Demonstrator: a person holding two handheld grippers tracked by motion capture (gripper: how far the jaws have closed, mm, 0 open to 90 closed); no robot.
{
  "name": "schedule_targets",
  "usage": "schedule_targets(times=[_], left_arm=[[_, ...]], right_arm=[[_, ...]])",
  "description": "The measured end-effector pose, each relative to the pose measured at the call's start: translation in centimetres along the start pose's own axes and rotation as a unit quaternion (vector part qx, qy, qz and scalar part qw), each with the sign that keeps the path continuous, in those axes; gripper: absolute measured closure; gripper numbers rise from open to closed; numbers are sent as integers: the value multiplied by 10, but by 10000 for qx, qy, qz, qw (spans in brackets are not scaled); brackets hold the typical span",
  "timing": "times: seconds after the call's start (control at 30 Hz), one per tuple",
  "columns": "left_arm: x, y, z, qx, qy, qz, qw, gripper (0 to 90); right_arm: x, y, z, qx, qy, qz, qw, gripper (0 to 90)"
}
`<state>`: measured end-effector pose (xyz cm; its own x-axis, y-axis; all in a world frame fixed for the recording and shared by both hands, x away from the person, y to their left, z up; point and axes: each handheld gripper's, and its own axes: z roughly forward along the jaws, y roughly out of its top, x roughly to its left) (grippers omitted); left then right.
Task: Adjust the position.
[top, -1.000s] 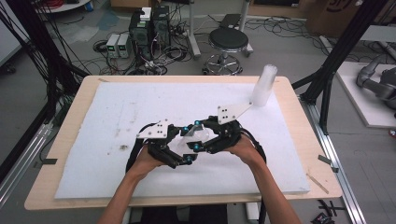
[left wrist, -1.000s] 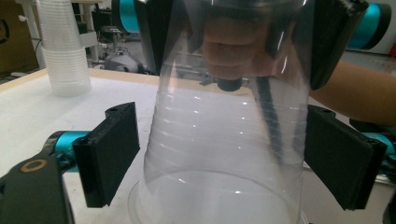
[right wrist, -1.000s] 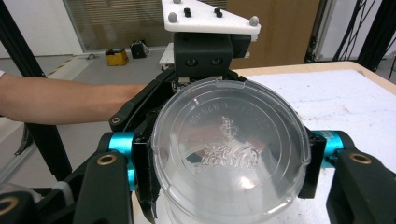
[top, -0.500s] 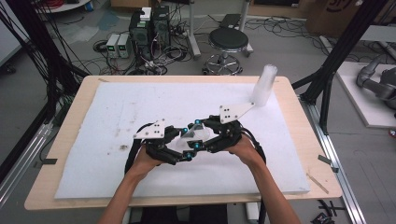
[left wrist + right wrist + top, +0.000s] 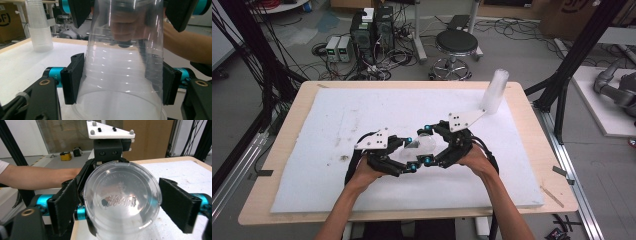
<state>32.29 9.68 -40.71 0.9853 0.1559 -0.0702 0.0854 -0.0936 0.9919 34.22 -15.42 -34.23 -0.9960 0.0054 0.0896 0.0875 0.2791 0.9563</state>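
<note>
Two grippers meet over the middle of the white mat (image 5: 337, 115), nose to nose, with one clear plastic cup (image 5: 424, 145) lying between them. The left gripper (image 5: 409, 152) is clamped on the cup: in the left gripper view its black pads (image 5: 72, 78) press flat against both sides of the cup (image 5: 125, 65) near the wide rim, and the wall runs away from the camera toward the other hand (image 5: 126, 25). The right gripper (image 5: 428, 145) has just been opening its jaws. In the right gripper view its pads (image 5: 63, 202) stand off either side of the cup's round base (image 5: 122, 200), a gap showing on the right and the left pad close beside the base but not pressing. The base faces that camera, with the left gripper's body and grey plate (image 5: 110, 131) right behind it.

The cup sits near the centre of the table (image 5: 532, 145), slightly toward the near edge, held just above the mat. Both forearms come in from the near side. At the far right corner of the mat stands a tall stack of clear cups (image 5: 494, 90), well apart from the grippers; the same stack (image 5: 38, 27) shows at the left of the left gripper view.
</note>
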Motion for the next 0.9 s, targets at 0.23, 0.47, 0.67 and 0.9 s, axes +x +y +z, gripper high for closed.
schedule_targets(times=[0.23, 0.47, 0.67, 0.9], left_arm=[[-1, 9, -14, 719, 70, 101, 9973, 328], [5, 29, -27, 2141, -59, 56, 9768, 327], [9, 39, -26, 3117, -130, -134, 9500, 327], [12, 41, -15, 3910, -114, -241, 9200, 329]], right_arm=[[1, -1, -5, 187, -72, -6, 9998, 151], [5, 2, 0, 1145, -382, -330, 9921, 152], [8, 0, 14, 2042, -459, -506, 9765, 152], [10, -3, 29, 2897, -537, -630, 9535, 153]])
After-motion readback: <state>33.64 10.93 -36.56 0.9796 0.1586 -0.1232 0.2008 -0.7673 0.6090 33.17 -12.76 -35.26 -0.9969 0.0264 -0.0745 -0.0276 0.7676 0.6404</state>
